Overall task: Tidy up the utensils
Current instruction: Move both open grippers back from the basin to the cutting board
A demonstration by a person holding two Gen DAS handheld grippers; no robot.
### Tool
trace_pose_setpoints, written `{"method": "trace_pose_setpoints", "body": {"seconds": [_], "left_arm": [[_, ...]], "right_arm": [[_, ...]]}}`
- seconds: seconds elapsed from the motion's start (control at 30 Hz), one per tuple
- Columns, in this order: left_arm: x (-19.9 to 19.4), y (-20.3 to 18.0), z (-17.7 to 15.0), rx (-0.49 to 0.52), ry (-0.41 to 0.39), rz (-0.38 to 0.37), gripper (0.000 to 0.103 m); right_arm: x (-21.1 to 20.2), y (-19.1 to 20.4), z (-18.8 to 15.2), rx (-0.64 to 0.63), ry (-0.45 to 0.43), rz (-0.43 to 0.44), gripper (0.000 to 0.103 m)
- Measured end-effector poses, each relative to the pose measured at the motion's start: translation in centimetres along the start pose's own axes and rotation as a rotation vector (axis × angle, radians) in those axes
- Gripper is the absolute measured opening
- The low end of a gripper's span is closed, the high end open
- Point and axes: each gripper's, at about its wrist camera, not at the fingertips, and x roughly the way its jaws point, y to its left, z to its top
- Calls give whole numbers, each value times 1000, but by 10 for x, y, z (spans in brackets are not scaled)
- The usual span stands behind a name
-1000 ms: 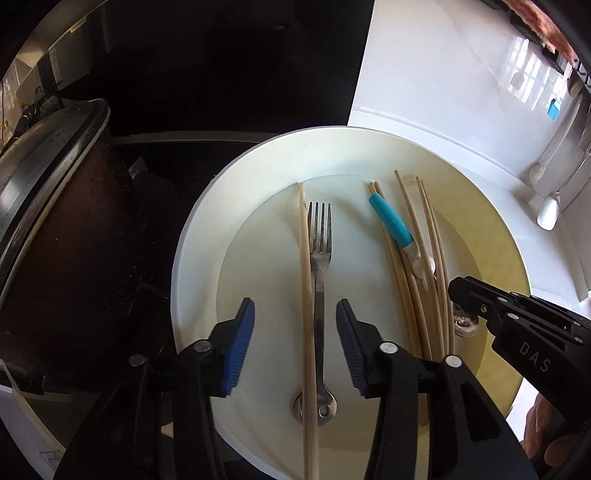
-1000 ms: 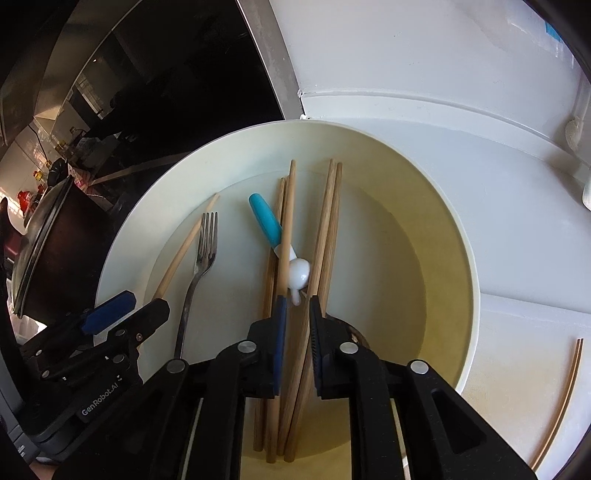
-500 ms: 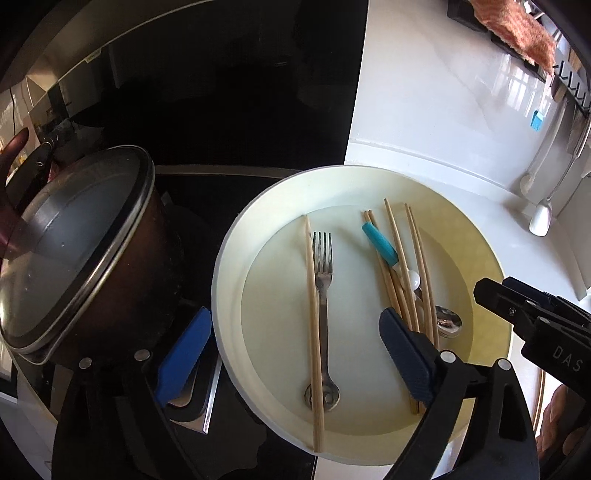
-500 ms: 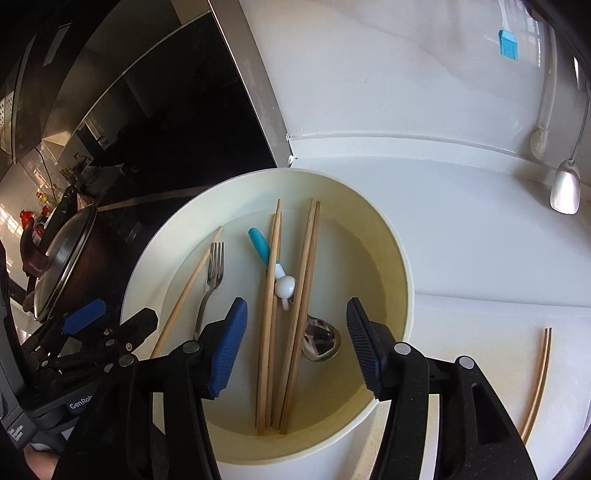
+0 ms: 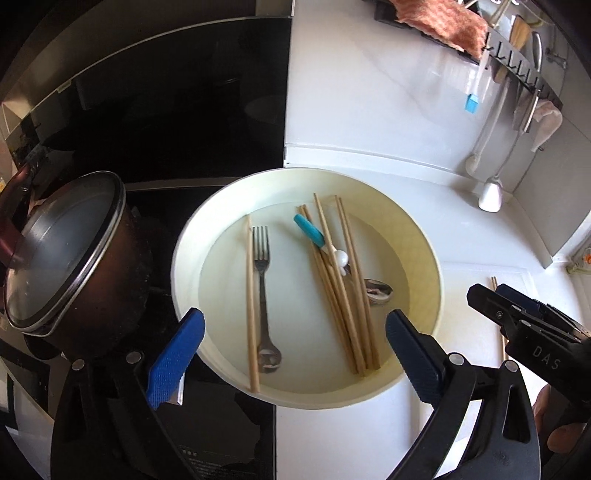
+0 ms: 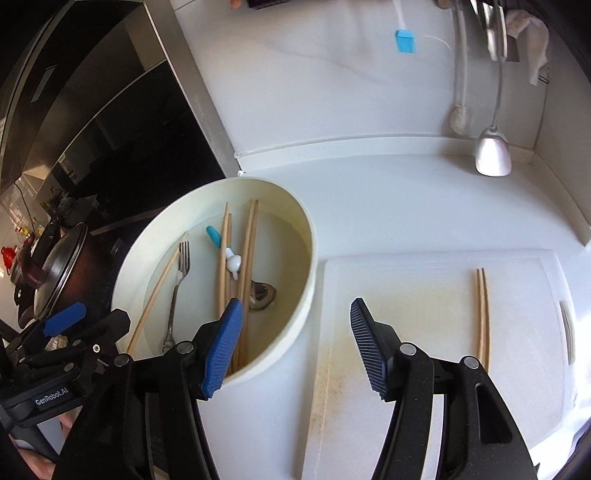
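A cream bowl (image 5: 424, 258) holds a steel fork (image 5: 261, 266) beside a single wooden chopstick (image 5: 250, 295). Right of them lie a bundle of chopsticks (image 5: 343, 306) and a blue-handled spoon (image 5: 309, 230). My left gripper (image 5: 294, 315) hovers above the bowl's near rim. Its jaws are opening wide, with nothing between them. My right gripper (image 6: 296, 302) hangs over the gap between the bowl (image 6: 310, 236) and a white cutting board (image 6: 424, 288). Its jaws are opening too, and they hold nothing. A pair of chopsticks (image 6: 482, 310) lies on the board.
A dark pot with a glass lid (image 5: 66, 251) stands on the black hob (image 5: 184, 110), left of the bowl. A ladle (image 6: 493, 155) and a blue brush (image 6: 404, 41) hang at the back wall. A cloth (image 5: 436, 22) lies on the rack above.
Both grippers have pulled back and up from the bowl and opened. The right one let go of the chopstick bundle and shifted right toward the cutting board.
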Motion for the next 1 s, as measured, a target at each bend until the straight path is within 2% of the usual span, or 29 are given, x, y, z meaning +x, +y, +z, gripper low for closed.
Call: {"method": "trace_pose_setpoints", "body": {"seconds": [0.3, 0.53, 0.7, 0.8, 0.87, 1.0], "left_arm": [[-5, -61, -11, 72, 14, -113, 97], [-1, -116, -27, 88, 53, -137, 97], [-4, -158, -39, 70, 44, -102, 97], [-9, -179, -47, 27, 33, -43, 97], [-11, -190, -55, -8, 38, -33, 97], [-12, -210, -71, -32, 28, 38, 97]], "right_arm": [[-38, -65, -32, 113, -16, -116, 58], [-62, -125, -56, 162, -13, -170, 58], [-73, -168, -67, 144, -13, -142, 58], [-74, -190, -69, 97, 2, -122, 58], [-79, -206, -71, 81, -10, -89, 58], [-73, -223, -76, 19, 6, -52, 58]]}}
